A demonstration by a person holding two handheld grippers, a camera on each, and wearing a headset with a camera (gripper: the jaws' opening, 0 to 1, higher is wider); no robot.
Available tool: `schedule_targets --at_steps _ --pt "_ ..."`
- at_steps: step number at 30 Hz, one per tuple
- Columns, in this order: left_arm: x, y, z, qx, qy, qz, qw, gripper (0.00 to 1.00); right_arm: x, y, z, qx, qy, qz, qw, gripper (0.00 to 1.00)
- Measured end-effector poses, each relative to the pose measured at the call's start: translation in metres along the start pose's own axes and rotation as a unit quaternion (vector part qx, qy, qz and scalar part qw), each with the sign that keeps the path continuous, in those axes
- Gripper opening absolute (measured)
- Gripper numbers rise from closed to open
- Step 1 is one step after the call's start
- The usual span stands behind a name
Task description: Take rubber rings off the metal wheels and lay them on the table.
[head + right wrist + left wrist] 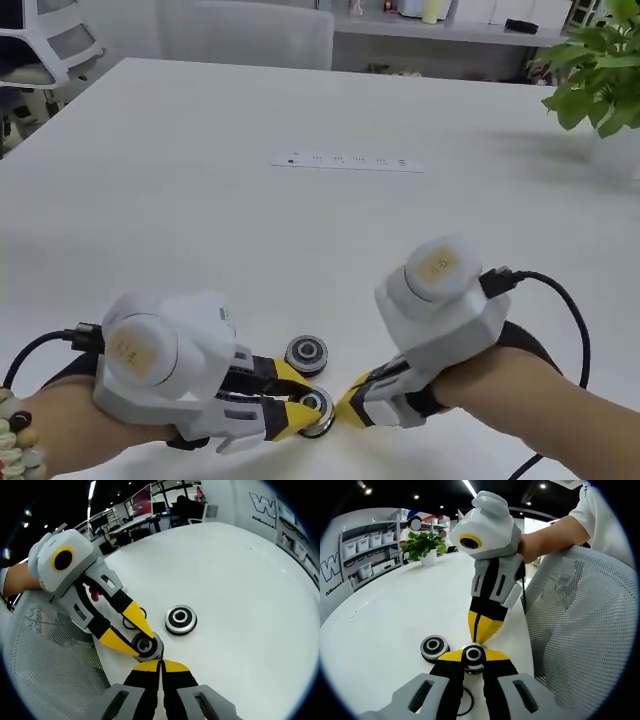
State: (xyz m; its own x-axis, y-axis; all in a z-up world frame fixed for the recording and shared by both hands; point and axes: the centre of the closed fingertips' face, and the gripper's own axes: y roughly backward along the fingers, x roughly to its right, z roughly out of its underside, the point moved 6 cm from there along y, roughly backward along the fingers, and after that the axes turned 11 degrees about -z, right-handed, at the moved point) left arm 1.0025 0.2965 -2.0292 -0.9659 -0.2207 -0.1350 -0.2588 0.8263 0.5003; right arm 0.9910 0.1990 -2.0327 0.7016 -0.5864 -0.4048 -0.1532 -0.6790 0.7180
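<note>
Left gripper [473, 655] first: its yellow fingers clamp a wheel [145, 645] between them. Right gripper [161, 666] has its fingers pressed together, tips meeting that wheel's rim. I see a second wheel [180, 619], its black ring [168, 621] on, just beyond the left fingers. Wall lettering [260, 502] starts with W; the rest, and the grippers' yellow stickers [437, 266], I can't read.
</note>
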Motion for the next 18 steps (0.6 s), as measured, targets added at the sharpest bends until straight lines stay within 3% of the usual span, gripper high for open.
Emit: schedule_targets --at_steps 8,15,16,17,18 --pt "0.0 0.0 0.0 0.0 -0.001 -0.001 1.0 0.08 0.003 0.002 0.0 0.025 -0.049 -0.017 0.9984 0.0" --pt "-0.001 0.0 0.0 0.0 -0.003 -0.003 1.0 0.08 0.004 0.003 -0.001 0.036 -0.056 -0.02 0.9976 0.0" --pt "-0.001 0.0 0.0 -0.001 -0.002 -0.004 1.0 0.08 0.006 0.005 -0.004 0.054 -0.064 -0.01 0.9964 0.0" --pt "-0.001 0.0 0.0 0.0 -0.001 -0.003 1.0 0.08 0.005 0.007 -0.01 0.074 -0.063 -0.024 0.9949 0.0" --pt "-0.001 0.0 0.0 0.0 -0.001 -0.004 1.0 0.08 0.003 0.009 -0.011 0.077 -0.088 -0.037 0.9925 0.0"
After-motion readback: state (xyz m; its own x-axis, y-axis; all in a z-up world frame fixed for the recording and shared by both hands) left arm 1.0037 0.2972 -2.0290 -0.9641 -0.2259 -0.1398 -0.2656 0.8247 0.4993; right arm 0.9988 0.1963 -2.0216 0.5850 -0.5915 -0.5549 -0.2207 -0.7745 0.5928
